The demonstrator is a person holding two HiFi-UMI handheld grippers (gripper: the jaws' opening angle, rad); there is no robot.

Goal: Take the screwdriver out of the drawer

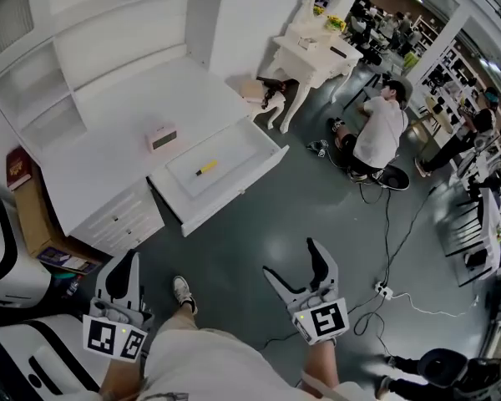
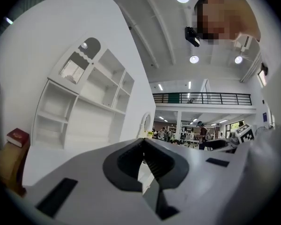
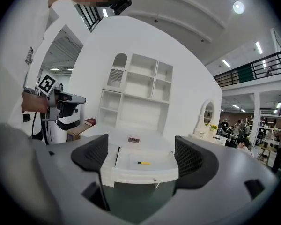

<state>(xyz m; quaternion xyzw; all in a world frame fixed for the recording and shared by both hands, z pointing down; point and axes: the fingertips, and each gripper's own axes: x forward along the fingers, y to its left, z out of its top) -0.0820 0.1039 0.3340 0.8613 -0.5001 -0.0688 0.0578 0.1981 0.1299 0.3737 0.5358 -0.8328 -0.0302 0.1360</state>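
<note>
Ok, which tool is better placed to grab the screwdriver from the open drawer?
Probably the right tool: its jaws stand open and frame the screwdriver in the drawer. The left tool is shut, its view showing no screwdriver.

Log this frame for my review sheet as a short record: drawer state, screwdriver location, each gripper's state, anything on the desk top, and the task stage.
drawer: open, pulled out from the white desk
screwdriver: yellow, lying loose on the drawer floor, nothing touching it
left gripper: jaws together, empty, well short of the drawer
right gripper: jaws wide apart, empty, facing the drawer from a distance
desk top: small clock behind the drawer
task stage: screwdriver not yet picked up
</note>
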